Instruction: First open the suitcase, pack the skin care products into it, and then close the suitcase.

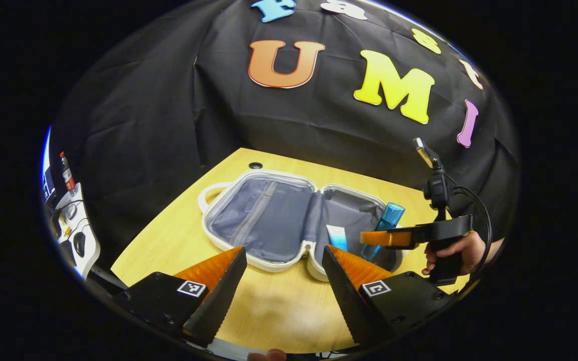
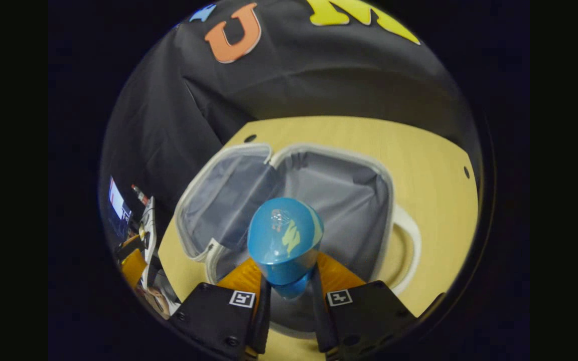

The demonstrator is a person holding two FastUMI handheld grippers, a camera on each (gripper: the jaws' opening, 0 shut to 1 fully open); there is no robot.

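On the wooden table (image 1: 279, 306), the white suitcase (image 1: 249, 253) lies opened flat, its two grey-lined halves side by side, set toward the table's far edge and well in from the left edge. A white carry handle (image 1: 207, 193) curves off its left end. The left gripper (image 1: 284, 273) hovers low over the table's near edge, in front of the suitcase, its two orange-and-black fingers spread wide apart with nothing between them. In the right half of the suitcase a small light-blue tube (image 1: 337, 236) stands near the hinge. Just to its right, a blue bottle (image 1: 385, 225) leans over the same half, clamped by the right gripper (image 1: 377, 238), which a hand (image 1: 457, 250) holds from the table's right side. In the right gripper view, that gripper (image 2: 291, 296) has both fingers pressed on the blue bottle's (image 2: 285, 243) neck, with the open right half of the suitcase (image 2: 336, 193) behind it.
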